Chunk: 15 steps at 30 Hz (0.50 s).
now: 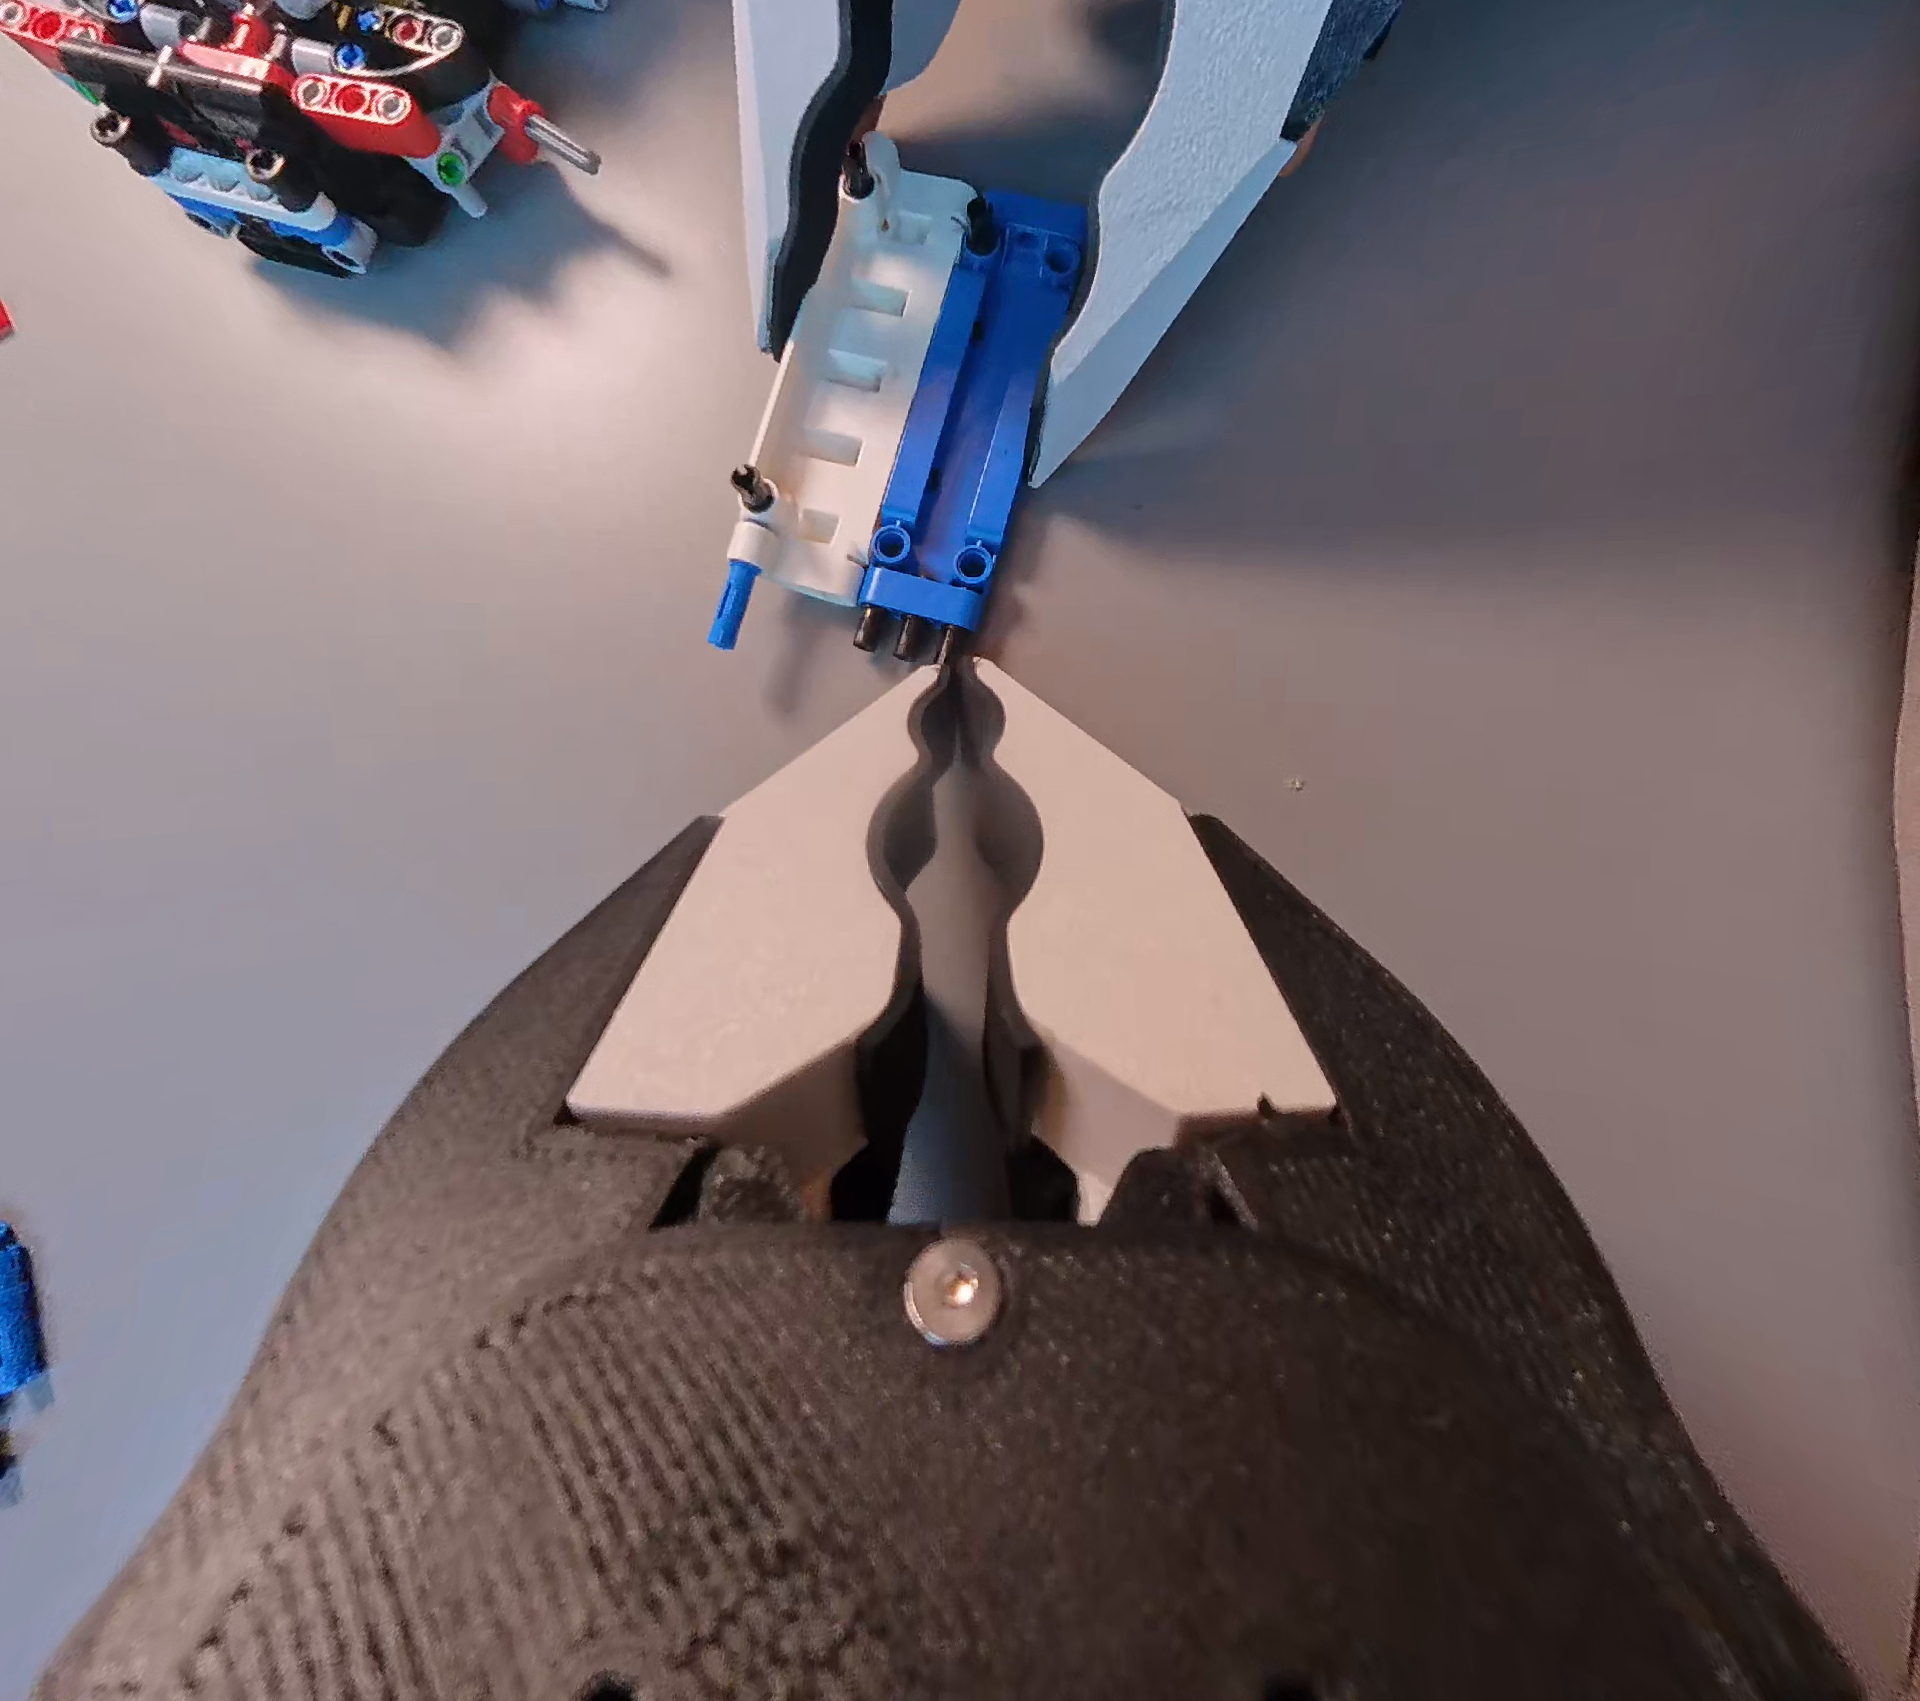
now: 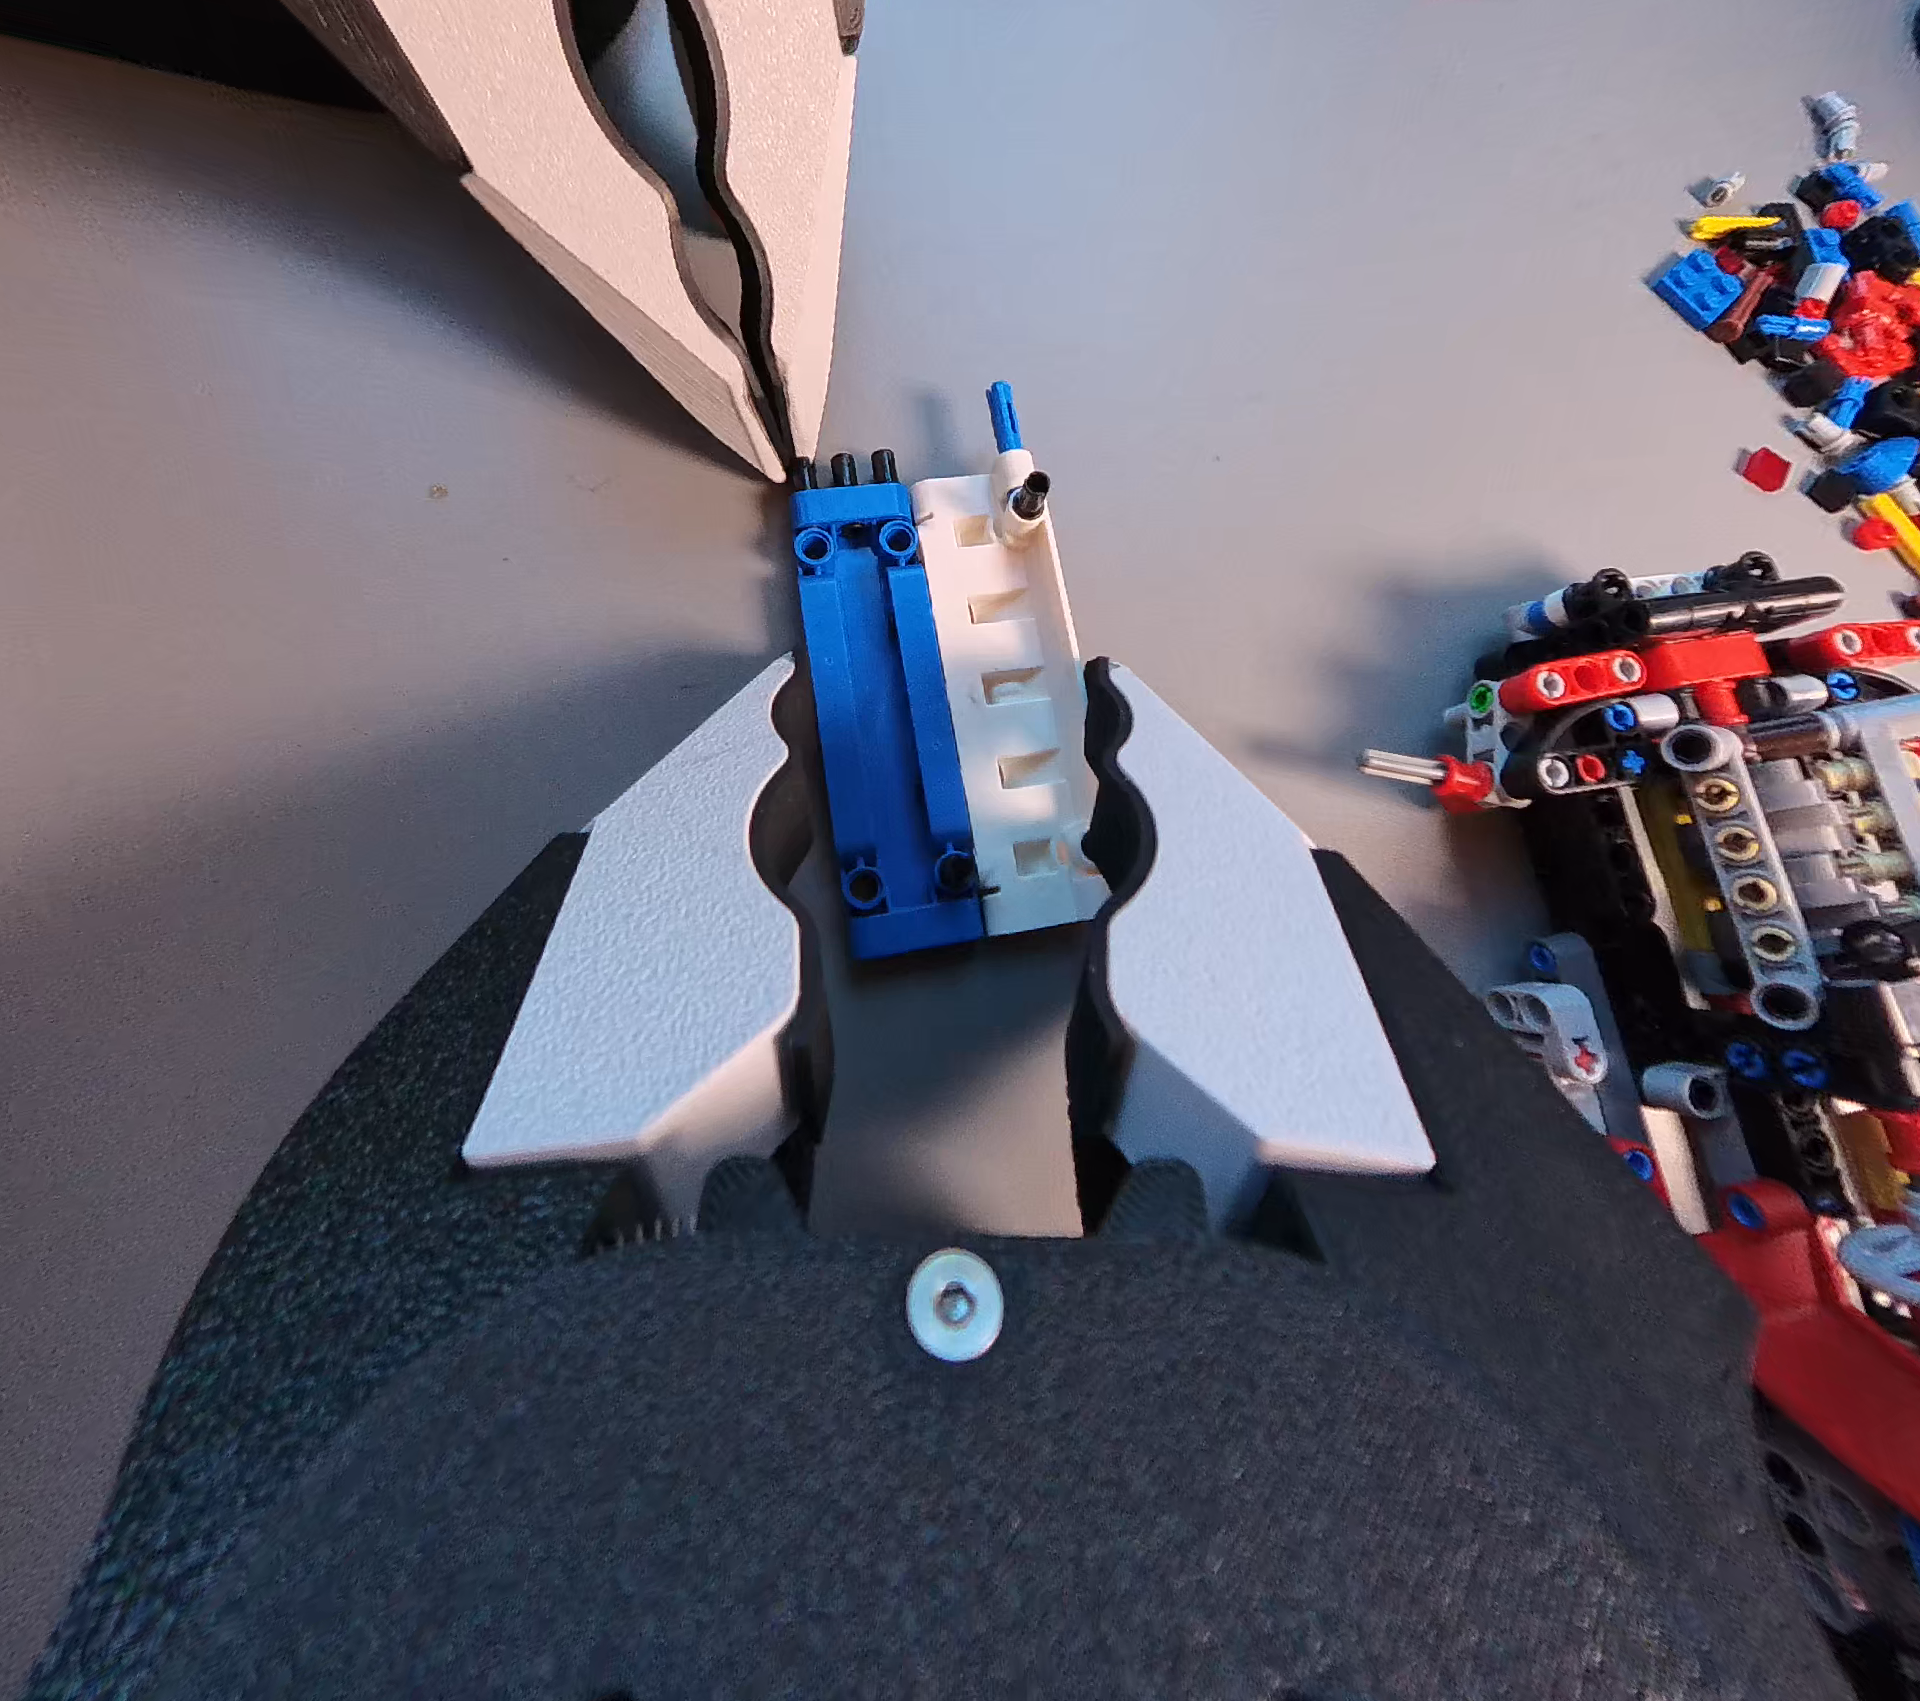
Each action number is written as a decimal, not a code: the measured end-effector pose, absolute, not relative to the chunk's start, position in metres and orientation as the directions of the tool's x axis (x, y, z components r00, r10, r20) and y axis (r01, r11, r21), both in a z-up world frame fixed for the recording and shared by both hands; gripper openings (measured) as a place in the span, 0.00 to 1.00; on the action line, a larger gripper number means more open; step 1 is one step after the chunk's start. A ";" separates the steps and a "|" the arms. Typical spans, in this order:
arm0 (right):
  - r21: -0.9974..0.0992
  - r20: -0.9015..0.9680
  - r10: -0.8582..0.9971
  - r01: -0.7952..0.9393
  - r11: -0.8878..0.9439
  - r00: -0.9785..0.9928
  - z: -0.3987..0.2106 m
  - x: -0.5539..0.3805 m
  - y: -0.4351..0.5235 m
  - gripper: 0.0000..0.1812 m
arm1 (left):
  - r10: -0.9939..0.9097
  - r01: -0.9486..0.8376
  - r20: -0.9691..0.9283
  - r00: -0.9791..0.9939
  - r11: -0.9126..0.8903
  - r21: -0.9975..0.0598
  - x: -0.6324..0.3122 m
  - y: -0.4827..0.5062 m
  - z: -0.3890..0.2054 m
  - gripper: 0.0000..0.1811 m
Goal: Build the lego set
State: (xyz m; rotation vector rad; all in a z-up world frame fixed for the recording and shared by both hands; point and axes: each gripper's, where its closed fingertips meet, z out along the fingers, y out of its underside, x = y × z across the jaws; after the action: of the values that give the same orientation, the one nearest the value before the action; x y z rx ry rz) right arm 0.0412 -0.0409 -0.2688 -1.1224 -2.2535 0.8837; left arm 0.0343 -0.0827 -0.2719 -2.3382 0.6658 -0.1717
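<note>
Your right claw (image 2: 940, 778) squeezes the blue and white lego panel (image 2: 940, 716) just above the grey surface (image 2: 1195, 301); your left claw (image 1: 958, 675), pinched closed, touches a black pin (image 1: 948, 641) at its end

Blue/white panel assembly (image 2: 940, 716) w/ black pins, grey tabletop (image 2: 1195, 301), light-grey fingers (image 2: 665, 913), red/black/grey model (image 2: 1714, 820).

A hobby or lab workbench: plain grey tabletop (image 2: 1195, 197) strewn with loose Lego pieces (image 2: 1829, 332).
</note>
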 end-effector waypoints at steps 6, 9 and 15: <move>-0.720 0.118 0.826 0.525 0.453 -0.551 -0.269 0.041 -0.040 0.28 | -0.514 -0.440 -0.096 0.852 -0.605 -0.664 0.035 -0.080 -0.272 0.00; -0.719 0.125 0.824 0.521 0.459 -0.553 -0.269 0.041 -0.041 0.28 | -0.518 -0.426 -0.072 0.853 -0.608 -0.670 0.033 -0.083 -0.272 0.00; -0.718 0.126 0.825 0.523 0.458 -0.550 -0.269 0.040 -0.042 0.28 | -0.474 -0.362 -0.015 0.880 -0.651 -0.667 0.023 -0.081 -0.271 0.07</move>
State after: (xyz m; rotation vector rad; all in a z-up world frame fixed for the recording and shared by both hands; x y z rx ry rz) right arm 0.0404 -0.0417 -0.2689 -1.1266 -2.2495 0.8756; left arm 0.0232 -0.0806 -0.2713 -2.3460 0.5989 -0.2091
